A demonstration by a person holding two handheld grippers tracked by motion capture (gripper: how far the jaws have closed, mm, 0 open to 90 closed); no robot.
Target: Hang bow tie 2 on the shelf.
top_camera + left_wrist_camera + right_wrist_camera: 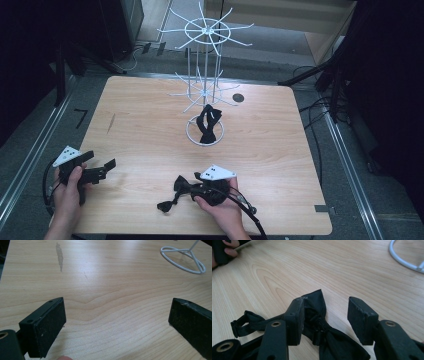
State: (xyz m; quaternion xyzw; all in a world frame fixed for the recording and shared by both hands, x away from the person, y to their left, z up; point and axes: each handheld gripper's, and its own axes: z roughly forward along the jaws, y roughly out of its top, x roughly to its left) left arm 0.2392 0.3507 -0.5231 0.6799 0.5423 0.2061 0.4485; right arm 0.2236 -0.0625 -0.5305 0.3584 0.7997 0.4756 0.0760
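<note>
A black bow tie lies on the wooden table near the front edge, its strap trailing to the left. My right gripper sits low over it, open: in the right gripper view the bow tie rests against the left jaw, with a gap to the right jaw, and the right gripper is not pressing on it. A second black bow tie hangs on the white wire rack. My left gripper rests at the front left, open; the left gripper has bare wood between its jaws.
The rack's ring base stands at the table's middle back, and its base shows far right in the left gripper view. A round cable hole sits behind it. Dark stands and cables surround the table.
</note>
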